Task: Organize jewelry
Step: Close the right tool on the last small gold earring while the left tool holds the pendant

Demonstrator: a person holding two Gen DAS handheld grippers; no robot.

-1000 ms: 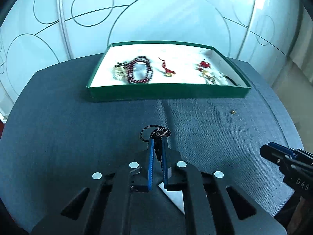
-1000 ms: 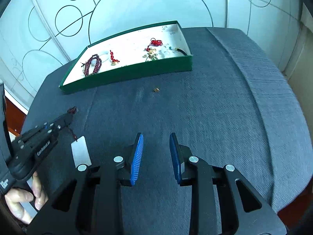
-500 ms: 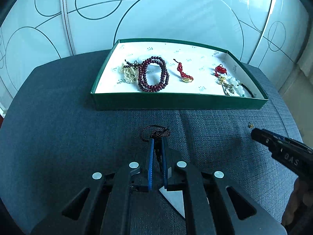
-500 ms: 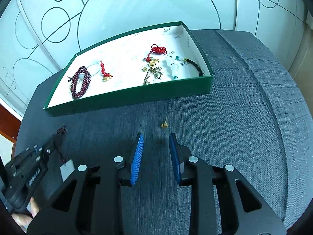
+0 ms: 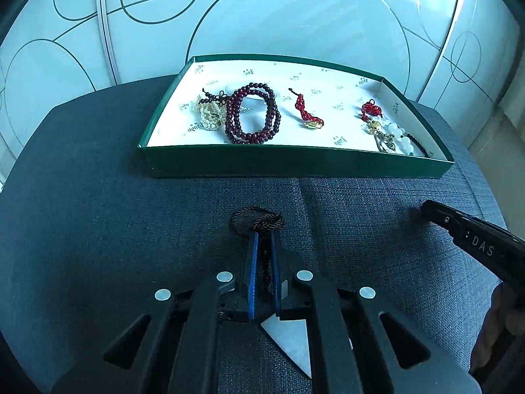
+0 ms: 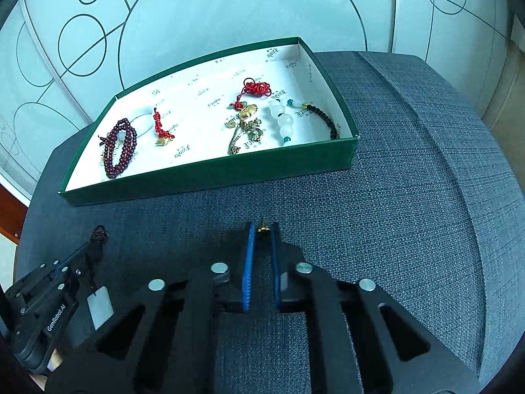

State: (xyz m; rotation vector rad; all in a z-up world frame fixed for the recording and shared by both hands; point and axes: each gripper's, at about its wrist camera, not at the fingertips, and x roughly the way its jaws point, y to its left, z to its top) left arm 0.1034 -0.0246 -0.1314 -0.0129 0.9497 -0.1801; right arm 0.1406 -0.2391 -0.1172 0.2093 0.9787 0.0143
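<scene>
My left gripper (image 5: 264, 234) is shut on a dark braided cord (image 5: 259, 221) that carries a white tag (image 5: 293, 338); it hangs above the grey fabric surface, short of the green box (image 5: 295, 164). The cord also shows in the right wrist view (image 6: 98, 234). My right gripper (image 6: 261, 226) has its jaws closed in around a small gold earring (image 6: 262, 228) on the fabric, in front of the green box (image 6: 210, 177); whether the pads touch it I cannot tell. The box holds a dark red bead bracelet (image 5: 252, 115), red knotted charms (image 5: 306, 111) and white beads (image 6: 282, 120).
The grey fabric surface (image 6: 410, 197) slopes off at the right and front edges. A pale wall with circle patterns (image 5: 279, 16) stands right behind the box. The right gripper's tip (image 5: 459, 226) shows at the right of the left wrist view.
Both grippers have moved closer to the box. My right gripper has reached the gold earring and its jaws have narrowed around it. My left gripper still holds the cord.
</scene>
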